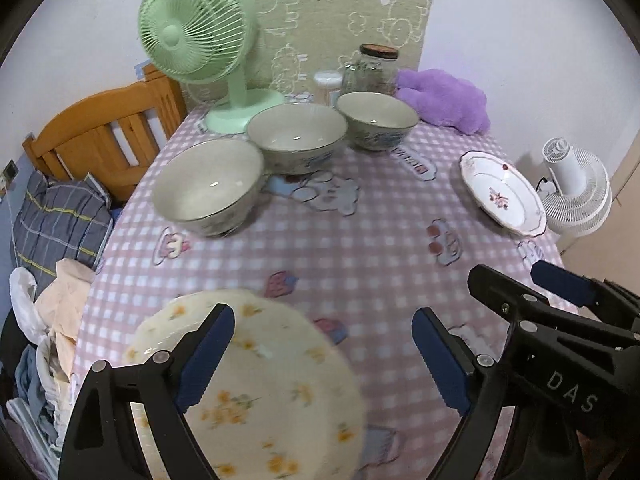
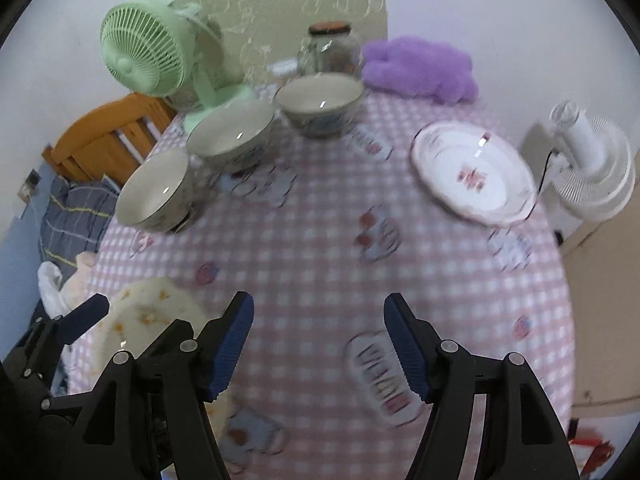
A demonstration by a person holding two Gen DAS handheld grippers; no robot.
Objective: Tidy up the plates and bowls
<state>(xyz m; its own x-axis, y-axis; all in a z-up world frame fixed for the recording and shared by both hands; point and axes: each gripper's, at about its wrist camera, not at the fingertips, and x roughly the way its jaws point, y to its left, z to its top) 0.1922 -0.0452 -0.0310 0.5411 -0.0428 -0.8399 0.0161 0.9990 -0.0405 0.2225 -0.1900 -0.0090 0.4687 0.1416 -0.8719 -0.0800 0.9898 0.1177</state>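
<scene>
Three bowls (image 1: 208, 184), two plates; both grippers' fingers (image 1: 208, 360) spread, empty; we judge the yellow-flowered plate (image 1: 272, 380) at the tabletop (image 1: 360, 240) edge could slide off if nudged.

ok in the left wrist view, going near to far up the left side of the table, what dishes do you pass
yellow-flowered plate → nearest bowl → middle bowl → far bowl
</scene>
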